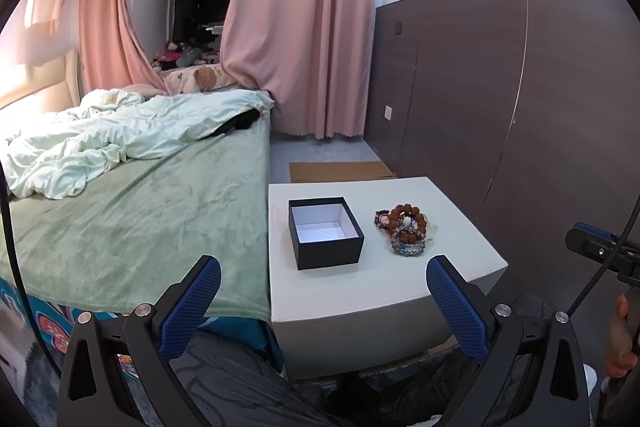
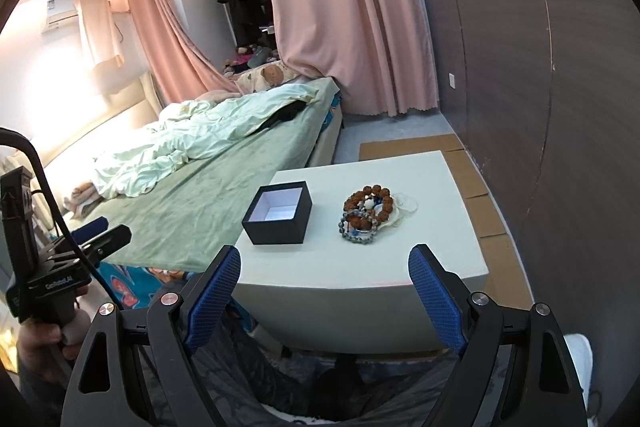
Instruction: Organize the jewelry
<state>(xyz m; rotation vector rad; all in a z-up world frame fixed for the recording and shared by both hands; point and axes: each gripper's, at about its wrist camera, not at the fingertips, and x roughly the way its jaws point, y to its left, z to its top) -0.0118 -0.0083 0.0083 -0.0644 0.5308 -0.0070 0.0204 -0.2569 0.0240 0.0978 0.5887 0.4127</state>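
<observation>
**Both tongs spread, nothing packed yet**

Both tongs are hanging back from the table with fingers spread wide and nothing between them: our left gripper (image 1: pixel 323 291) and our right gripper (image 2: pixel 325 277) are each sitting short of the near edge.

We are looking at a tangled pile of beaded bracelets (image 1: pixel 404 230), brown wooden beads on top with grey-blue and dark strands beneath, lying on the tabletop just beside the open square black cardboard box with a white lining (image 1: pixel 325 231). The box is showing empty, so we are judging the sorting as not begun; every strand is waiting to be lifted across.

Both are resting on a white block-shaped side table (image 1: pixel 452 267), which is standing against a bed with a green blanket (image 1: pixel 140 203). Pink curtains (image 1: pixel 304 27) are hanging behind, and a dark brown panelled wall (image 1: pixel 520 99) is running along the right.
</observation>
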